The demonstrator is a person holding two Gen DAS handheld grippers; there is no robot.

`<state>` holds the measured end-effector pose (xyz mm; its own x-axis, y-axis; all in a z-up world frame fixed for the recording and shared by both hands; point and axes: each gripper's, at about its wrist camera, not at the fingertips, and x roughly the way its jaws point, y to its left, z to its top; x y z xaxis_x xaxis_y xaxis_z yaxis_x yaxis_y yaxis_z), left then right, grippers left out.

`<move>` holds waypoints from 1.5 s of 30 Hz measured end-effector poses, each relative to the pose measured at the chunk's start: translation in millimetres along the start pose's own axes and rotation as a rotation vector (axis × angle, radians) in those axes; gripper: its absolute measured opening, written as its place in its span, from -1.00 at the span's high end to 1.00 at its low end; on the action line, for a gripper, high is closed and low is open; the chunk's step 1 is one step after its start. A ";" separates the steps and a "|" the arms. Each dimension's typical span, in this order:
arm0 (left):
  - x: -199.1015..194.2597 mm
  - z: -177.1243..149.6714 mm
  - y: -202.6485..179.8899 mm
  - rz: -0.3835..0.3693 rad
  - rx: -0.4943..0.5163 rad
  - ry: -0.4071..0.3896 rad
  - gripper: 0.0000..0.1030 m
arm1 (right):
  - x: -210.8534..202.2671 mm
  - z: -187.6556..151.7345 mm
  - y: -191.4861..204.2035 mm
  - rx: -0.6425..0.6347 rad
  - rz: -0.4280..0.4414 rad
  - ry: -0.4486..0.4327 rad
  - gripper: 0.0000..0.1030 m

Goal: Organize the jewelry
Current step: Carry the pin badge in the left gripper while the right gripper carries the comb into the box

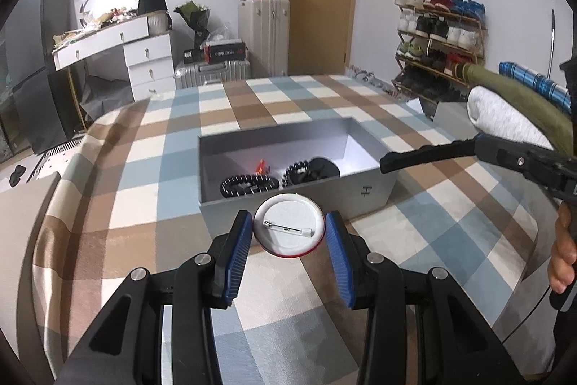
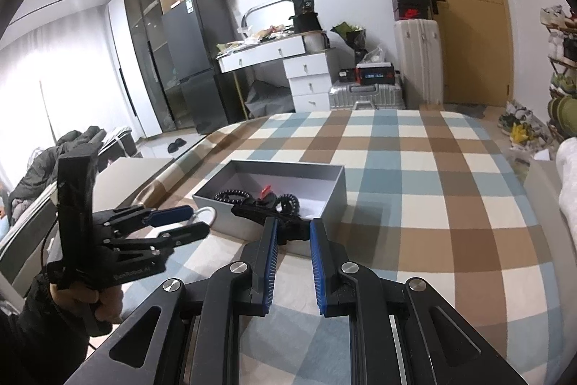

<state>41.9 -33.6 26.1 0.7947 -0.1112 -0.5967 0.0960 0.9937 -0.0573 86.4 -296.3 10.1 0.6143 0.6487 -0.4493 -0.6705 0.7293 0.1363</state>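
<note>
My left gripper is shut on a round pin badge, white back and clasp facing me, held just in front of the near wall of an open grey box. The box holds black coiled bracelets and a small red piece. In the right wrist view the left gripper holds the badge at the box's left corner. My right gripper is part open over a black hair clip lying across the box's near rim; I cannot tell whether the pads touch it.
The box sits on a checked blue, brown and white bedspread. A folded white and green bundle lies at the right. A white dresser, suitcases and a shoe rack stand beyond the bed.
</note>
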 end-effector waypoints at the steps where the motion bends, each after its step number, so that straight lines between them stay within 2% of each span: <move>1: -1.5 1.1 0.4 -0.001 -0.002 -0.006 0.30 | 0.5 0.2 -0.8 0.007 -0.002 -0.003 0.68; 8: -10.6 7.4 6.2 0.003 -0.024 -0.047 0.30 | 7.1 -0.9 -1.6 0.034 -0.013 -0.011 0.68; 19: -11.8 9.9 16.8 0.008 -0.055 -0.062 0.30 | 16.6 11.8 11.9 0.027 -0.038 -0.019 0.68; 34: 13.1 21.1 22.4 0.012 -0.078 -0.038 0.30 | 32.0 23.8 7.2 0.044 -0.077 -0.013 0.68; 45: 32.2 35.0 28.5 0.034 -0.078 -0.036 0.30 | 61.7 29.1 -0.1 0.099 -0.105 -0.010 0.68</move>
<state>91.2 -9.2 33.2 0.8177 -0.0763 -0.5706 0.0230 0.9947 -0.1002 136.5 -250.0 8.0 0.6832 0.5697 -0.4568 -0.5583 0.8107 0.1760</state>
